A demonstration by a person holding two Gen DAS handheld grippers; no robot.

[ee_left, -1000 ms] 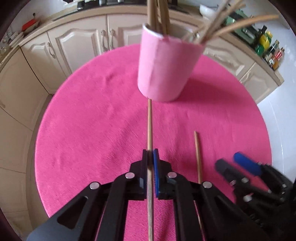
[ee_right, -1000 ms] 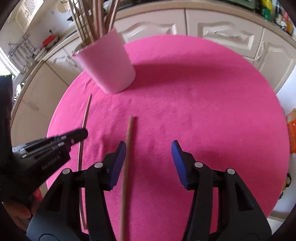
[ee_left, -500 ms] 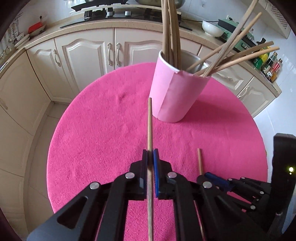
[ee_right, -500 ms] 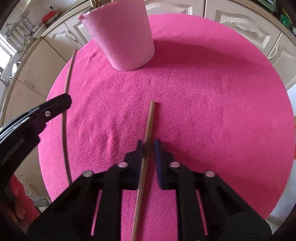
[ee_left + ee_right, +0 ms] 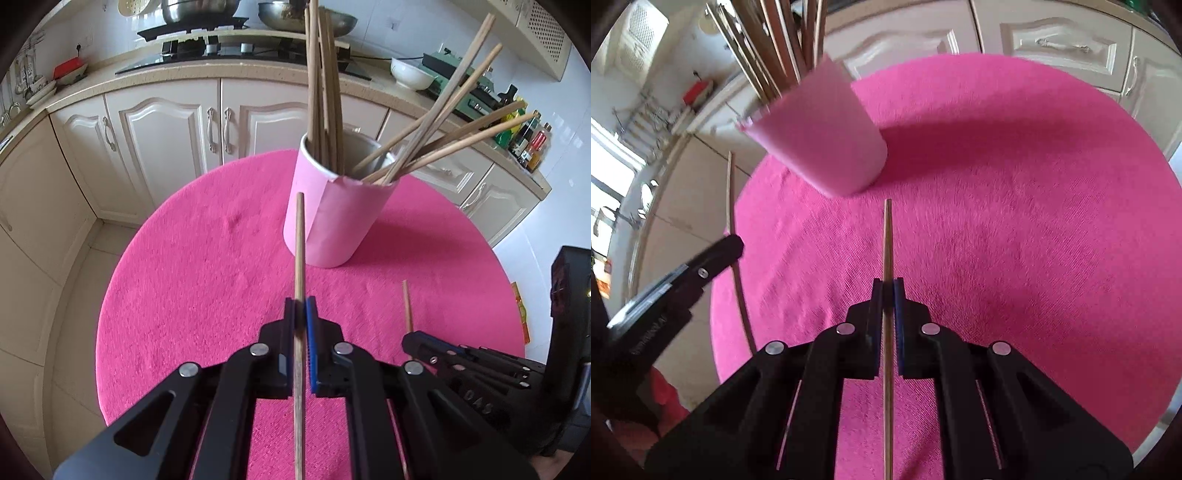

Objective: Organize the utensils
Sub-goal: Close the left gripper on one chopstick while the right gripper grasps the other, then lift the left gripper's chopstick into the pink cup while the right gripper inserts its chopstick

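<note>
Above the pink surface [image 5: 184,295], my left gripper [image 5: 300,317] and right gripper [image 5: 886,295] each clamp one chopstick, pink cup [image 5: 340,218] at twelve o'clock.

Two hand-held grippers are in view: the left hand-held gripper [image 5: 300,314] and the right hand-held gripper [image 5: 887,295]. Each one clamps a single wooden chopstick, so two chopsticks are held: one in the left [image 5: 300,251], one in the right [image 5: 887,240]. One pink cup [image 5: 338,218] stands ahead of both hand-held grippers on the one round pink desk [image 5: 207,266]. Roughly nine chopsticks in the cup [image 5: 325,92] can be counted; where they overlap the exact number cannot be told.
</note>
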